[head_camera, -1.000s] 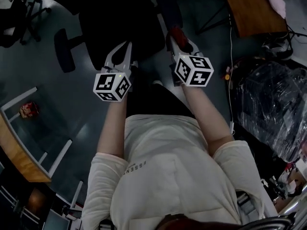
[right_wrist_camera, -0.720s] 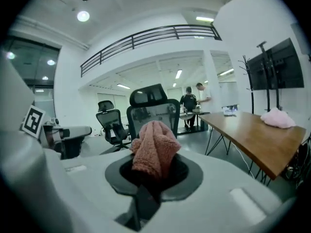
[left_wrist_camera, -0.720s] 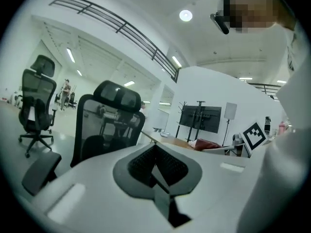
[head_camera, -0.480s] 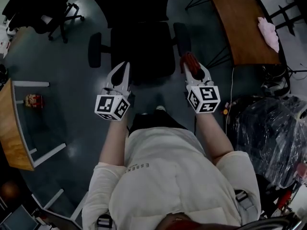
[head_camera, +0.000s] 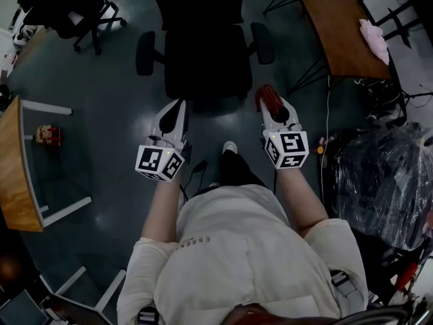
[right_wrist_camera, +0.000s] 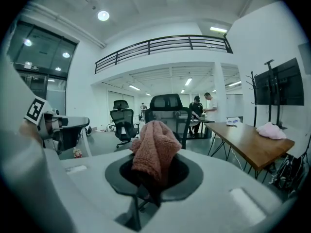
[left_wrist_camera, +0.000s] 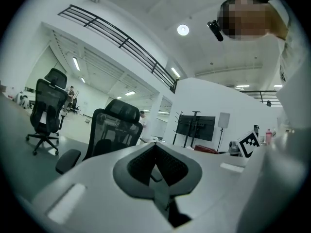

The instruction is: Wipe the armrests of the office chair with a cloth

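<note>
1. Both grippers now sit clear of the office chair point(head_camera: 206, 63); half a second ago their tips reached its near seat edge. The chair lies higher in the head view, at 12 o'clock from the person.
2. The left gripper point(head_camera: 178, 105) points toward 12 o'clock, with its marker cube point(head_camera: 160, 163) at its near end. Its fingers are together and nothing is between them.
3. In the left gripper view the chair's mesh back rises at 11 o'clock from the jaws, and one padded armrest point(left_wrist_camera: 68, 160) shows at 9 o'clock.
4. The right gripper point(head_camera: 273, 110) also points toward 12 o'clock. Its jaws are clamped on a reddish-pink cloth point(head_camera: 266, 93), which bunches up past the fingertips.
5. In the right gripper view the cloth stands upright between the jaws and covers much of the chair behind it.
6. The cloth hangs in the air just short of the chair's right armrest point(head_camera: 262, 42), at 6 o'clock from it and not touching. The left armrest point(head_camera: 145, 53) is at 11 o'clock from the left gripper, apart from it.
7. A wooden table point(head_camera: 338, 26) stands at 2 o'clock with a pink rag point(head_camera: 374, 36) on it. A second chair point(head_camera: 74, 5) stands at 10 o'clock.
8. A plastic-wrapped bundle point(head_camera: 385, 181) lies at 3 o'clock.
</note>
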A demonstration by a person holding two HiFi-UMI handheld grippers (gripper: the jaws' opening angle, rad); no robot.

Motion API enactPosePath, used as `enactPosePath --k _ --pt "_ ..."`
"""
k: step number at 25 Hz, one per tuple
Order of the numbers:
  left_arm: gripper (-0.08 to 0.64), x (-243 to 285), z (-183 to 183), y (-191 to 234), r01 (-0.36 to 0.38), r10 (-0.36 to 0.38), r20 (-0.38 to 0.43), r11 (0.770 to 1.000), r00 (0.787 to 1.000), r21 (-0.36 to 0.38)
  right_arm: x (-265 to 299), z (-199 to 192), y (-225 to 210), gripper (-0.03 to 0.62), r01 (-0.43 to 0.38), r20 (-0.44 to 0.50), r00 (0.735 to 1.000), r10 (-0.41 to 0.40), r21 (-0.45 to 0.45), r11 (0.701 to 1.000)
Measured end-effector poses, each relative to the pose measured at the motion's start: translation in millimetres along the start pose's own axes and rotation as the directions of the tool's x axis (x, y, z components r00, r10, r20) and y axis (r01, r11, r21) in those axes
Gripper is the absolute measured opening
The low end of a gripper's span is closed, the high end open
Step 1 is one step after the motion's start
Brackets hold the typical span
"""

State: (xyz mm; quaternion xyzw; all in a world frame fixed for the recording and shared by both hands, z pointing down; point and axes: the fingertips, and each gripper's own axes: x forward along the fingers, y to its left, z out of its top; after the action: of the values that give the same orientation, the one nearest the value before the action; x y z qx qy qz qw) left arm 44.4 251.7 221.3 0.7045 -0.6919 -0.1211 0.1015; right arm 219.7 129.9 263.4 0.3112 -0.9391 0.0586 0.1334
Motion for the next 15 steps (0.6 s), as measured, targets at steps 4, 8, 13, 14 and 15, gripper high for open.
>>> enactPosePath --k 4,8,13,14,15 --pt "0.015 -51 -4 -22 0.031 -0.031 0.001 1.0 1.0 -0.006 -44 -14 31 0.049 0.016 -0.003 1.0 -0.016 0.008 1.0" --pt "0.015 -98 -1 -44 0.055 -0.055 0.007 0.998 0.998 -0.006 -87 -21 58 0.049 0.037 0.005 0.999 -0.037 0.0 0.999" --pt "0.015 -151 1 -67 0.05 -0.05 0.02 0.999 0.999 -0.008 -139 -28 87 0.049 0.043 0.028 0.999 -0.043 -0.002 0.999" --pt "0.015 -161 0 -71 0.045 -0.045 0.022 0.999 0.999 -0.006 -149 -28 93 0.049 0.036 0.034 0.999 -0.036 -0.004 0.999" --pt "0.015 -170 0 -76 0.04 -0.04 0.022 0.999 0.999 -0.004 -158 -28 99 0.049 0.029 0.038 0.999 -0.028 -0.008 1.0"
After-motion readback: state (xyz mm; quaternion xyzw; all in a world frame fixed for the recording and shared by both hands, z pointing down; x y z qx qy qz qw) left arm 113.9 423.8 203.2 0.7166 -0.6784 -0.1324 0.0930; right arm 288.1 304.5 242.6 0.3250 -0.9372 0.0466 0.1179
